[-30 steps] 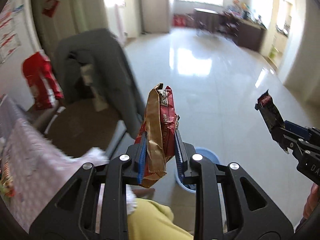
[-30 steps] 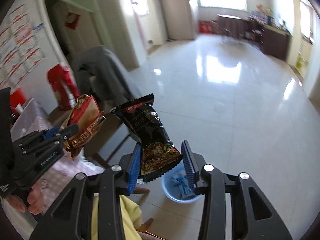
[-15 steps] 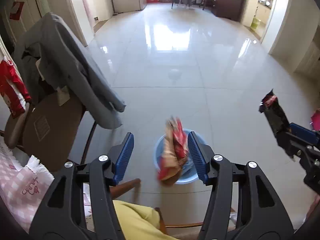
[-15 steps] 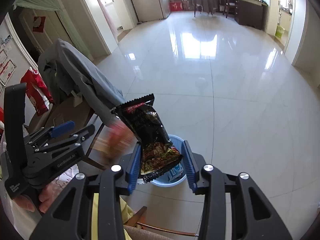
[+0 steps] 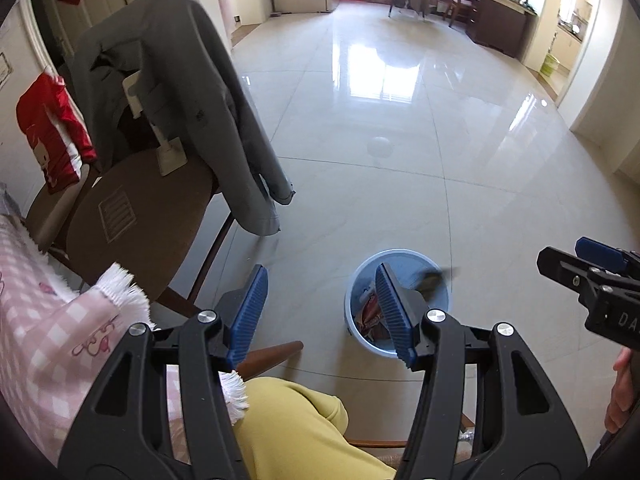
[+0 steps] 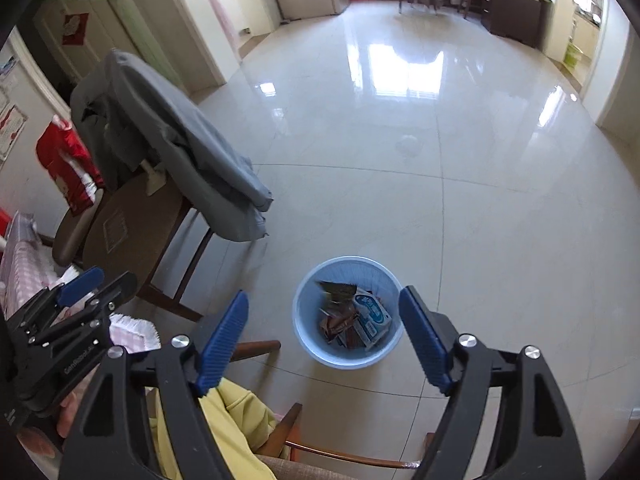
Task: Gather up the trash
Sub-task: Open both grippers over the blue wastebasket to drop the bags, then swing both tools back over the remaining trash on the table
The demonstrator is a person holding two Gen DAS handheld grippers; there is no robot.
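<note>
Left gripper [image 5: 320, 312] is sitting at bottom center of the left wrist view, jaws standing apart with nothing between them; they have just been opening. Right gripper [image 6: 324, 340] is at bottom center of the right wrist view, jaws spread wide and empty, also just opening. Right below and between its blue pads [image 6: 222, 338] the light blue trash bin [image 6: 348, 356] is standing on the tiled floor [image 6: 500, 220], lower middle of the frame. Inside the bin the wrappers [image 6: 340, 320] and a white-blue packet [image 6: 372, 314] are lying; a dark wrapper [image 6: 336, 288] is showing blurred at the bin's upper rim. In the left wrist view the same bin is showing partly behind the right-hand pad, lower right of center. A wooden chair [image 5: 132, 216] with a grey jacket [image 5: 180, 100] draped over its back is standing at left. A pink checked tablecloth [image 5: 52, 320] is hanging at lower left, and a yellow-clad knee [image 5: 296, 428] is at the bottom edge.
</note>
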